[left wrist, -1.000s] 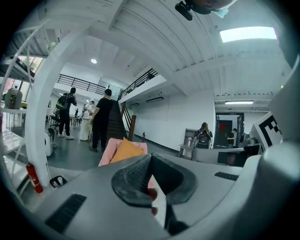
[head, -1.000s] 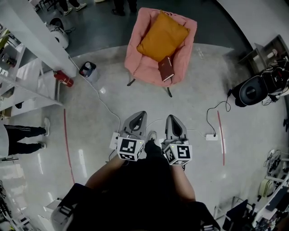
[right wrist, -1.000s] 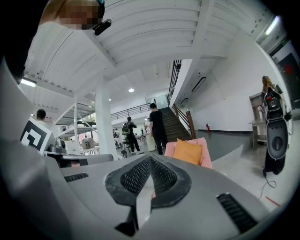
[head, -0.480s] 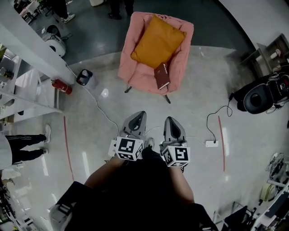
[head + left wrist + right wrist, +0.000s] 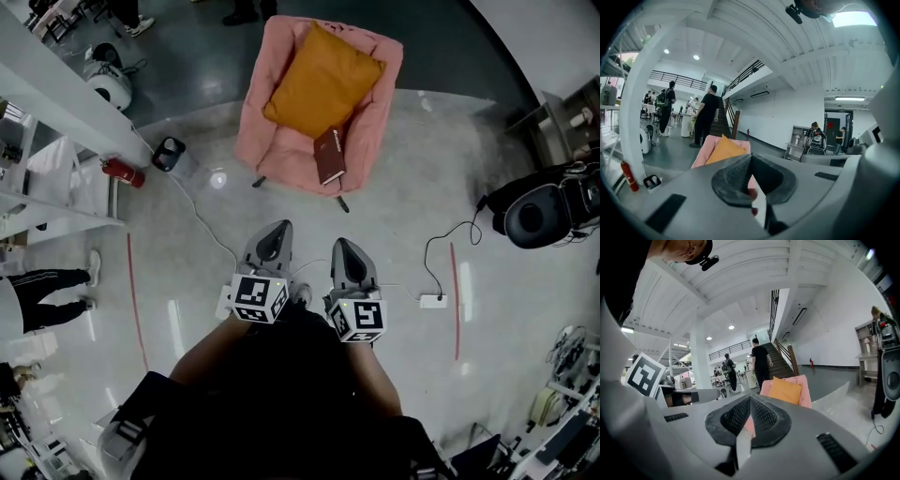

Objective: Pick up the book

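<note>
1. Left gripper [image 5: 276, 231] is clenched shut with nothing in it. Right gripper [image 5: 341, 246] is the same, pads pressed together and empty. Risk: if they arrive shut they can only shove the book, so the jaws must part first.
2. Book [image 5: 329, 156] is well ahead of both grippers, slightly to the right gripper's side. It lies flat at the front of the seat of the pink armchair [image 5: 251, 131], and looks to touch the near corner of the orange cushion [image 5: 319, 80]. Neither gripper is near it.
3. The book is close to the seat's front edge. A poke from a closed tip could slide it off onto the floor or wedge it under the cushion.
4. The book is thin and flat on soft upholstery. A jaw may pinch fabric instead, or catch only the cover so the book flops open.
5. White cable [image 5: 202, 217] runs across the floor ahead and left of the left gripper. The person could trip on it during the approach.
6. The chair's front leg [image 5: 343, 201] stands between the grippers and the book. A low reach could knock it.
</note>
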`<move>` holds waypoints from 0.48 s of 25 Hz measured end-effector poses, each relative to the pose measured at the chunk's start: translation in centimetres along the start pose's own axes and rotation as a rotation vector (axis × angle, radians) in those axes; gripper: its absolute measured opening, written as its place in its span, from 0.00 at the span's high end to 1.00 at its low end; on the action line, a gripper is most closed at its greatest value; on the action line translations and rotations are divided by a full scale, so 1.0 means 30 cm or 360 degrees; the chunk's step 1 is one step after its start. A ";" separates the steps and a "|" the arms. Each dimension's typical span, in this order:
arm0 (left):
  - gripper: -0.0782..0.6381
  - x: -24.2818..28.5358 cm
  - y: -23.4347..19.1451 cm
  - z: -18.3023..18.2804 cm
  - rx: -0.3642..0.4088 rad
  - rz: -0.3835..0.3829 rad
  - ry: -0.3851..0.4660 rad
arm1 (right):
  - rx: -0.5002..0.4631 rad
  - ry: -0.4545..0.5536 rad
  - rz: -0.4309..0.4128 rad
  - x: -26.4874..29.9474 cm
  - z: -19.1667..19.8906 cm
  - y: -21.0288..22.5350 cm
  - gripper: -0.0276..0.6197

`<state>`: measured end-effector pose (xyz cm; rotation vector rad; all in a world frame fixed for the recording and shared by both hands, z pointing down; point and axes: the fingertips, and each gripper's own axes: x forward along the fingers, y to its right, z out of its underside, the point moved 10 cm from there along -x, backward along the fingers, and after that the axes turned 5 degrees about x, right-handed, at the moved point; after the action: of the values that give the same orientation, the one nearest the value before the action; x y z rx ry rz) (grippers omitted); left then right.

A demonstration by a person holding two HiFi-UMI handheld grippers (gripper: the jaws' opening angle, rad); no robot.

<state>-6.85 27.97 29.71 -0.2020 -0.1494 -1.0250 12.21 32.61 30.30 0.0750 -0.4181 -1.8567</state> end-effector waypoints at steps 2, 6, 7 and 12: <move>0.88 0.010 -0.004 -0.004 0.0003 -0.0009 -0.0006 | 0.0027 -0.0002 0.0016 0.014 -0.006 0.016 0.95; 0.88 0.059 -0.024 -0.029 0.0005 -0.0017 0.0008 | 0.0044 -0.0006 0.0037 0.073 -0.022 0.047 0.95; 0.88 0.073 -0.030 -0.034 0.0008 -0.0014 0.0014 | 0.0042 -0.0006 0.0038 0.088 -0.026 0.054 0.95; 0.88 0.161 -0.075 -0.054 0.0044 0.0009 0.0048 | 0.0017 -0.0008 0.0046 0.185 -0.035 0.087 0.95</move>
<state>-6.27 22.46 29.42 -0.1619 -0.1355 -1.0192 13.04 26.49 31.03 0.0712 -0.4309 -1.8266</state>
